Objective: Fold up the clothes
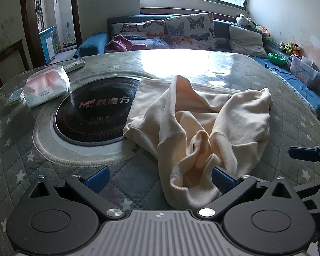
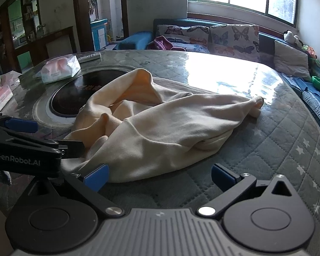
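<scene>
Left gripper (image 1: pixel 160 180): fingers spread wide, holding nothing, the cream garment (image 1: pixel 198 125) crumpled just ahead, its hem between them; right gripper (image 2: pixel 160 176): fingers likewise wide, empty, garment just ahead-left on the surface (image 2: pixel 277 140); no tidy fold shows; folding remains.

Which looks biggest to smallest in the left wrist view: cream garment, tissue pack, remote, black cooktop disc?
1. Cream garment, though it lies nearest the camera.
2. Black cooktop disc, partly under the garment, so its full extent is hidden.
3. Tissue pack.
4. Remote, farthest away, so its small look is partly distance.
</scene>
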A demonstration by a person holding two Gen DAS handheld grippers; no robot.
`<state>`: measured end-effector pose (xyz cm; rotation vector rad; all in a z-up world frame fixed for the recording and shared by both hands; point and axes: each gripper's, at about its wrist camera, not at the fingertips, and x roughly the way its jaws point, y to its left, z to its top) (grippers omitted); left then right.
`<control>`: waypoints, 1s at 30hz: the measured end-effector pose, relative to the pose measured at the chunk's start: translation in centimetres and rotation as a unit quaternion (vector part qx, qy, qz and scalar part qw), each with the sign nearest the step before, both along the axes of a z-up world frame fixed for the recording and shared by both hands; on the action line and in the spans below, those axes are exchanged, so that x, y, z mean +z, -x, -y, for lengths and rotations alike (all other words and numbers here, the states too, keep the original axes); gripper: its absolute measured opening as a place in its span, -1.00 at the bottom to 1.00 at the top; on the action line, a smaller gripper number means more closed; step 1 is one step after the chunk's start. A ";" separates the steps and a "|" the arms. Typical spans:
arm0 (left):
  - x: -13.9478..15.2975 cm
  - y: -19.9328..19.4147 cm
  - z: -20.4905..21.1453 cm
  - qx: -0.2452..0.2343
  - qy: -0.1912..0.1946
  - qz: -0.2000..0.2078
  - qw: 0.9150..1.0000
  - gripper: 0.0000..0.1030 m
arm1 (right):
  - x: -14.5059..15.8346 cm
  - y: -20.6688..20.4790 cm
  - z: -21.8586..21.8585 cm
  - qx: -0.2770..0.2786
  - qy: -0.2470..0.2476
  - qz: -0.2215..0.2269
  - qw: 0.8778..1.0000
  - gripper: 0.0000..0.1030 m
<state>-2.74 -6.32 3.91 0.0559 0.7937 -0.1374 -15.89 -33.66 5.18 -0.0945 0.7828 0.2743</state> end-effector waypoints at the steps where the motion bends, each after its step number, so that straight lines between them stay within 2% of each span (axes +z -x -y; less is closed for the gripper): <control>1: 0.1 -0.2 0.0 -0.001 -0.001 0.001 1.000 1.00 | 0.0 -0.2 0.1 -0.002 0.000 0.000 1.000 1.00; 10: 0.8 -2.5 0.3 -0.011 -0.010 0.014 1.000 1.00 | 0.0 -2.8 1.4 -0.016 -0.003 0.000 1.000 1.00; 15: 1.6 -5.2 0.7 -0.021 -0.016 0.031 0.999 0.98 | 0.4 -4.6 2.6 -0.028 -0.013 0.003 1.000 1.00; 21: 2.1 -10.0 2.4 -0.041 -0.042 0.051 0.997 0.91 | 1.2 -7.4 4.1 -0.039 -0.029 0.010 0.999 0.97; 24: 1.8 -12.6 3.0 -0.055 -0.034 0.044 0.997 0.86 | 1.3 -9.0 5.0 -0.046 -0.027 0.011 0.999 0.86; 30: -0.6 -16.7 4.4 -0.101 -0.025 -0.001 0.995 0.80 | 1.6 -12.7 7.6 -0.078 -0.034 0.011 0.996 0.74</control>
